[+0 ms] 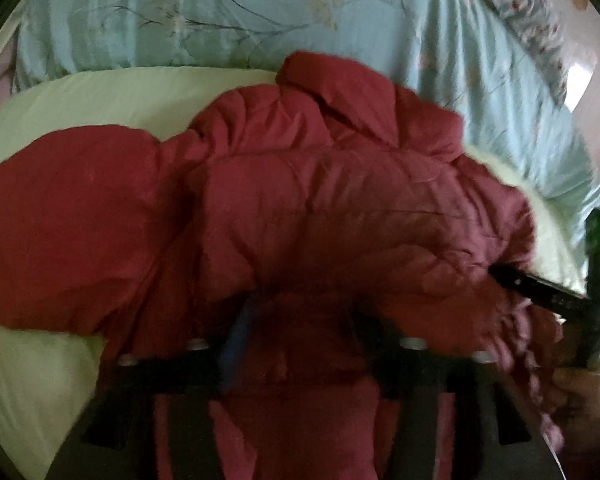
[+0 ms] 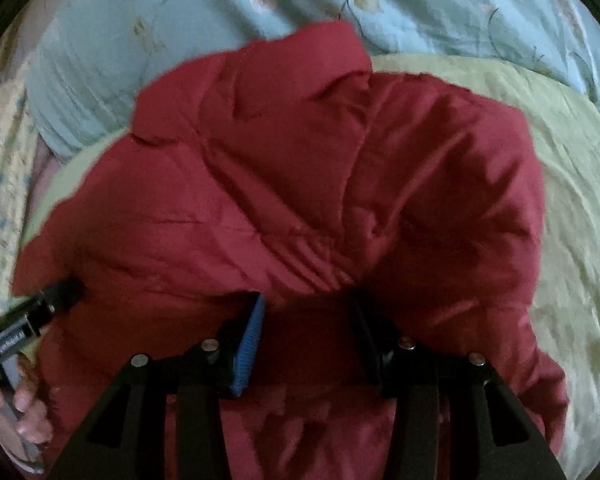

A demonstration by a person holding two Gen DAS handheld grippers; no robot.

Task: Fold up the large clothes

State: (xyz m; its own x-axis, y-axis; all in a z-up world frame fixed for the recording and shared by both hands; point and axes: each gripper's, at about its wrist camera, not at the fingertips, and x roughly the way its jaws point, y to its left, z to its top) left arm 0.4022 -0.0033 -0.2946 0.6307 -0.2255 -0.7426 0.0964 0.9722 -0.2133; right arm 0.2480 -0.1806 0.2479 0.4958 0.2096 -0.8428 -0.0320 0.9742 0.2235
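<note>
- Right wrist view: right gripper (image 2: 306, 332) clamps a fold of the red jacket (image 2: 300, 184), bunched on the pale sheet (image 2: 572, 200).
- Left gripper (image 1: 300, 340) blurred; its grip on the jacket, cannot tell.

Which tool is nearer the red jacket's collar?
Hard to call; both work the near hem, far from the collar. The right tool pinches the red jacket at mid-hem. The left tool straddles the hem beside it, grip unclear through blur.

Black gripper (image 2: 306, 344), blue pad (image 2: 249, 354).
</note>
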